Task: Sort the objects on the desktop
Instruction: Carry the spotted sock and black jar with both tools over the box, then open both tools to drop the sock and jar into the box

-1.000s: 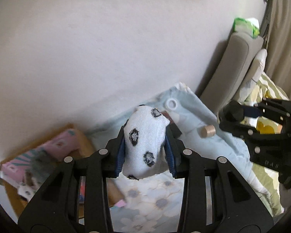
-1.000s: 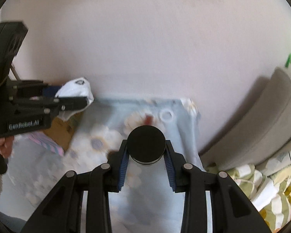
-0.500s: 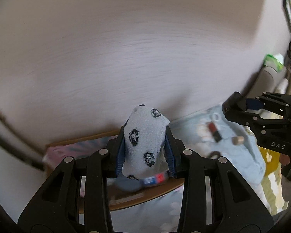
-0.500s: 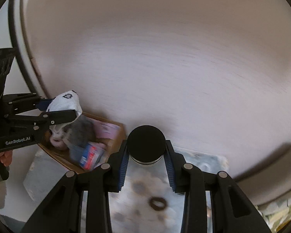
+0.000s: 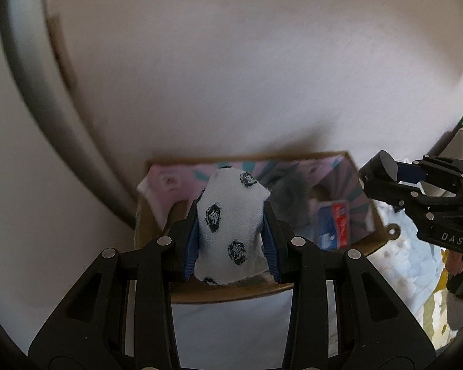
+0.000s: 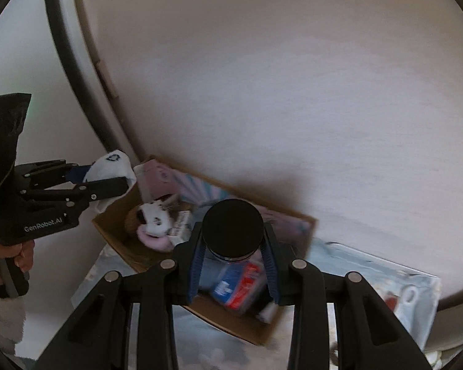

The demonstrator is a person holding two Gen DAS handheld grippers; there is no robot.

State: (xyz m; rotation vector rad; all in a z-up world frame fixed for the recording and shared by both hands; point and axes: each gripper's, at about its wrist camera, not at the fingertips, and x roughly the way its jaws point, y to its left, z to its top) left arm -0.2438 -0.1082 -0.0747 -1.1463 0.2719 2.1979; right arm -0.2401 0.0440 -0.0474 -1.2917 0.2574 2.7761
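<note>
Left wrist view: the left gripper has its blue pads clamped on a white sock with dark spots, the fabric bulging up between the two fingers. Right beneath it sits the cardboard box, pushed against the pale wall at the far side. Inside the box there is a pink and teal printed sheet, something grey and fuzzy, and a red, white and blue packet. At the right edge comes the right gripper, a dark round object pinched at its tip.

Over to the right wrist view: the right gripper is closed on a jar with a black round lid, poised above the near half of the box. The packet lies just below the jar. On the left, the left gripper holds the sock over the box's left corner, and a hand grips its handle. A black-and-white plush toy rests in the box, a pink ring beside it. A light blue floral cloth spreads out to the right of the box.
</note>
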